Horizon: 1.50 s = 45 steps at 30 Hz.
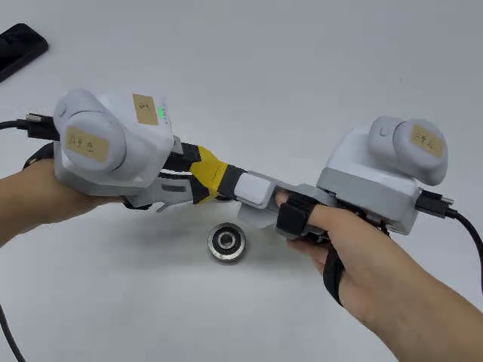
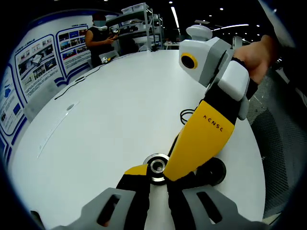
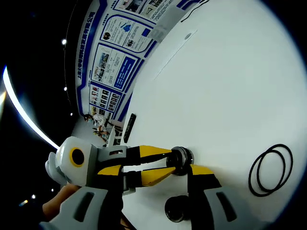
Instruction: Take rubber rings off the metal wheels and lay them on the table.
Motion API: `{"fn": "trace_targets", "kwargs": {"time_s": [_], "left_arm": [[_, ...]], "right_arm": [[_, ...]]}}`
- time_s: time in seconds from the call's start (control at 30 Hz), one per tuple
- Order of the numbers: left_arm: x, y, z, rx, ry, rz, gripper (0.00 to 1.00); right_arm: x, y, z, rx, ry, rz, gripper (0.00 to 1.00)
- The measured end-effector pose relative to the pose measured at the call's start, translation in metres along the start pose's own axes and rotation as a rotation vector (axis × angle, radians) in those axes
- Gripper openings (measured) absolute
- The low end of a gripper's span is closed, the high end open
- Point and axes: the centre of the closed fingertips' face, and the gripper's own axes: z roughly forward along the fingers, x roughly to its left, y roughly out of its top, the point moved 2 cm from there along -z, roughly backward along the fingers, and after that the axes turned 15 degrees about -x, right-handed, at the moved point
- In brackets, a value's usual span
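The white table (image 1: pixel 302 68) is bare apart from a dark flat object (image 1: pixel 19 47) at its far left corner. My two tongs meet mid-table. The left gripper (image 2: pixel 156 179) looks clenched on a metal wheel (image 3: pixel 181 155) held at its tips. The right gripper (image 3: pixel 177 170) has its yellow tips either side of that same wheel; I cannot tell whether it is clamped. A second wheel (image 1: pixel 226 241) lies flat on the table just near of the jaws. Two rubber rings (image 3: pixel 271 170) lie overlapped on the table, apart from both wheels.
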Motion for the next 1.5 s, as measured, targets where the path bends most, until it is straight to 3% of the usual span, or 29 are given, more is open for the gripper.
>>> {"fn": "trace_targets", "kwargs": {"time_s": [0.13, 0.5, 0.67, 0.83, 1.13, 1.5], "left_arm": [[0.0, 0.0, 0.0, 0.0, 0.0, 0.0, 0.13], [0.0, 0.0, -0.001, -0.002, 0.0, 0.001, 0.13], [0.001, 0.0, 0.0, -0.002, -0.001, 0.0, 0.13], [0.001, 0.0, 0.0, -0.004, -0.001, 0.0, 0.13], [0.001, 0.0, 0.0, -0.005, -0.003, 0.0, 0.13], [0.001, 0.0, 0.0, -0.006, -0.003, 0.002, 0.13]], "right_arm": [[-0.002, 0.004, -0.002, -0.042, 0.003, 0.032, 0.53], [-0.005, 0.008, -0.002, -0.054, 0.028, 0.011, 0.46], [-0.011, 0.01, 0.002, -0.038, 0.024, 0.016, 0.43], [-0.019, 0.01, -0.001, -0.028, 0.025, 0.033, 0.33], [-0.042, 0.009, 0.002, 0.022, 0.0, 0.068, 0.05], [-0.043, 0.013, 0.004, 0.027, 0.016, 0.096, 0.02]]}}
